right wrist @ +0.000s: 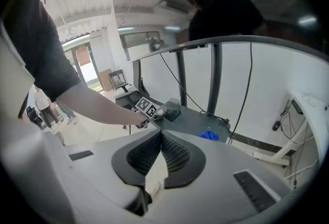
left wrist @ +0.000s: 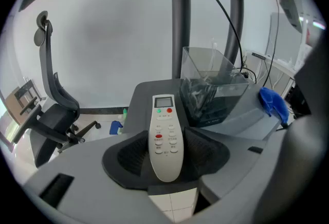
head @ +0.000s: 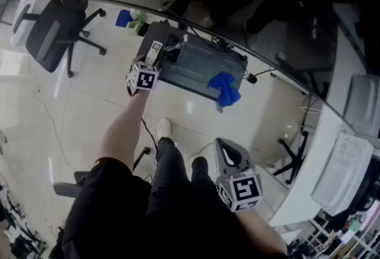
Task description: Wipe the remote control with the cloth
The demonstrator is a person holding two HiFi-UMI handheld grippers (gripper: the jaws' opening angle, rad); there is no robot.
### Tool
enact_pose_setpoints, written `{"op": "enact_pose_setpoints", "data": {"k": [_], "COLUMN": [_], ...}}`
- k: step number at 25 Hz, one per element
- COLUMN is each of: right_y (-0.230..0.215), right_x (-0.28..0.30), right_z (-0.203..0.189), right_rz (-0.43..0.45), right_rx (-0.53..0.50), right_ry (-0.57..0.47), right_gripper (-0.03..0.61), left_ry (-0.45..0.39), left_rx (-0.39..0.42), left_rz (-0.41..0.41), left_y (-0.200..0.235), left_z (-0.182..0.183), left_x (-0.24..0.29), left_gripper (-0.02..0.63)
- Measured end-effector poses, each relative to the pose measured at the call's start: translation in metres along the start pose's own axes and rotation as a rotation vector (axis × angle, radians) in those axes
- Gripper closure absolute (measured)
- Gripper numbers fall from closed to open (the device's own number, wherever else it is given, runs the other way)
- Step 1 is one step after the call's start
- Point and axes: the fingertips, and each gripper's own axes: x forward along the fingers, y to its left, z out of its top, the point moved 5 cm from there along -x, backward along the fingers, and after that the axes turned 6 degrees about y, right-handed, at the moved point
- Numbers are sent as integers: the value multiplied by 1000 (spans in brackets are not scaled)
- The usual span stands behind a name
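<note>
A white remote control (head: 154, 52) (left wrist: 165, 135) with red and green buttons sits between the pads of my left gripper (head: 152, 62) (left wrist: 165, 155), which is shut on it. The remote is held above the near left corner of a small dark grey table (head: 196, 70) (left wrist: 149, 92). A crumpled blue cloth (head: 224, 89) (left wrist: 273, 103) (right wrist: 209, 135) lies on the table's right end, apart from both grippers. My right gripper (head: 225, 148) (right wrist: 160, 138) hangs close to the person's body, well back from the table, jaws shut with nothing in them.
A clear plastic box (left wrist: 213, 87) (right wrist: 172, 110) stands on the table just beyond the remote. A black office chair (head: 56, 29) is on the floor at left, with blue and green items (head: 130, 19) near it. White desks (head: 332, 151) and cables run along the right.
</note>
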Motion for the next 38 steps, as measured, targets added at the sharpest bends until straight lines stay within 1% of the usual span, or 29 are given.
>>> {"op": "enact_pose_setpoints", "data": {"k": [2, 4, 10, 14, 16, 18, 21, 23, 26, 29, 34, 36, 38], "right_y": [2, 1, 0, 2, 3, 4, -1, -10, -25, -42, -84, -104, -125], "right_x": [2, 4, 6, 6, 6, 6, 11, 16, 23, 35, 70, 91, 115], "right_z": [0, -1, 1, 4, 4, 4, 1, -4, -8, -14, -25, -31, -38], "right_rz": [11, 17, 32, 53, 64, 71, 75, 67, 36, 9, -68, -102, -128], "right_rx": [1, -2, -5, -19, -24, -31, -34, -34, -27, -34, -103, -119, -137], "right_ry": [14, 8, -7, -29, -35, -35, -30, -24, -13, 8, 56, 94, 139], "right_gripper": [569, 569, 569, 569, 569, 569, 569, 569, 569, 568, 514, 450, 420], "left_ry": [40, 58, 70, 18, 3, -25, -80, -120, -168, -204, -246, -257, -270], "left_rx": [-25, -33, -10, -16, -25, -18, 16, 53, 107, 138, 183, 210, 238], "left_rz": [-29, -43, -34, -2, 4, -2, -20, -33, -63, -96, -128, -137, -139], "left_y": [-3, -5, -8, -5, -9, -16, -32, -47, -74, -102, -144, -159, -174], "left_z": [-5, -7, -7, -9, -13, -15, -13, -10, -3, 4, 15, 19, 24], "left_x": [-1, -1, -15, -47, -72, -101, -150, -182, -225, -262, -303, -313, -320], "left_gripper": [390, 399, 407, 408, 409, 410, 410, 410, 410, 410, 410, 410, 410]}}
